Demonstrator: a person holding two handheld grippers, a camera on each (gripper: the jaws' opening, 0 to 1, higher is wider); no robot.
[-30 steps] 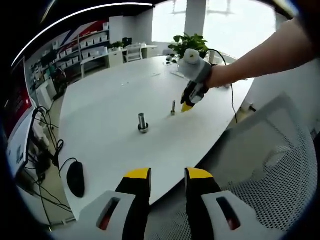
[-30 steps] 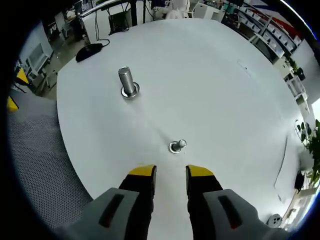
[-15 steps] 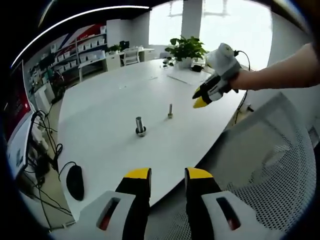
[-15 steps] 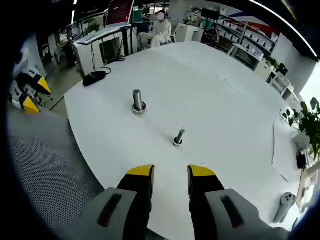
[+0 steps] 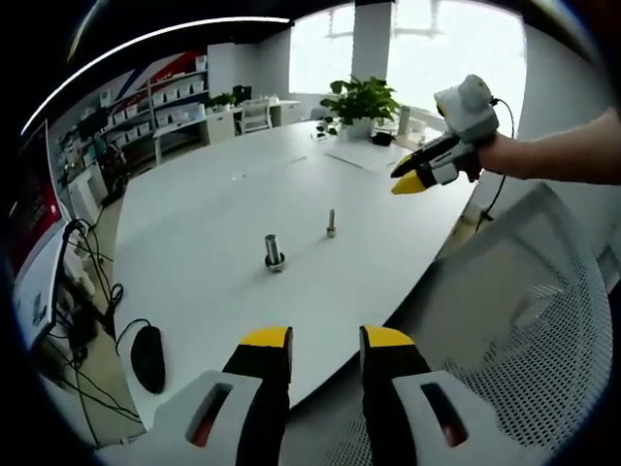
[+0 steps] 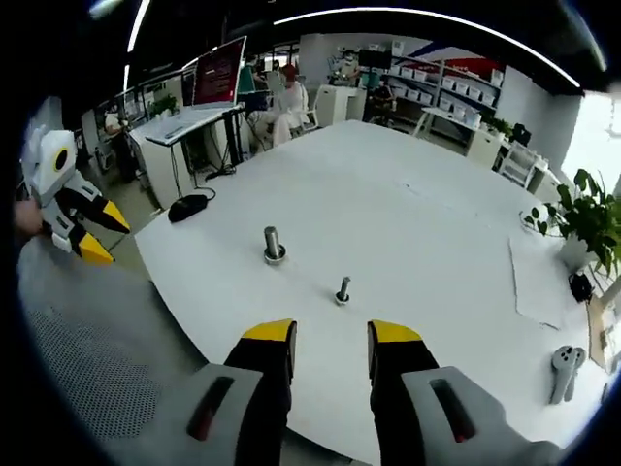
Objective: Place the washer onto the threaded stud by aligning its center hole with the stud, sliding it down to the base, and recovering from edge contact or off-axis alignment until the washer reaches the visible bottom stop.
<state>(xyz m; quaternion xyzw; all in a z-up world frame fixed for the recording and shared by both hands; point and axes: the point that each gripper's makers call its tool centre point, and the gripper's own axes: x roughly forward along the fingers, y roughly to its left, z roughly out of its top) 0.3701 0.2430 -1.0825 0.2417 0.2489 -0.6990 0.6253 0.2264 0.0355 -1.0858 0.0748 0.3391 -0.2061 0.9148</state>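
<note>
Office shelving, desks and potted plants are surrounding a broad white worktop point(image 5: 194, 282) that is carrying the parts I am working with.

In the left gripper view, going left to right: a black mouse point(image 5: 147, 357) is sitting near the worktop's near edge, then a thicker metal post point(image 5: 275, 253) is standing upright on a wider base, then the slim threaded stud point(image 5: 331, 223) is standing upright just beyond it. Further right, my right tool point(image 5: 411, 182) is hanging in the air above the worktop's far side, well apart from the stud. My left tool point(image 5: 326, 342) is rising from the bottom, its yellow-tipped jaws standing spread with nothing between them, well short of both parts.

In the right gripper view, going left to right: my left tool point(image 6: 97, 233) is hovering off the worktop's edge, then the thicker post point(image 6: 274, 247), then the stud point(image 6: 343, 290) with a small ring-like widening at its foot. My right tool point(image 6: 330, 339) is holding its jaws spread and empty, with the stud near and ahead of the tips.

I judge the washer is already resting at the stud's base, though it is too small for me to confirm it is fully seated. If so, little is remaining beyond checking the seating.
</note>
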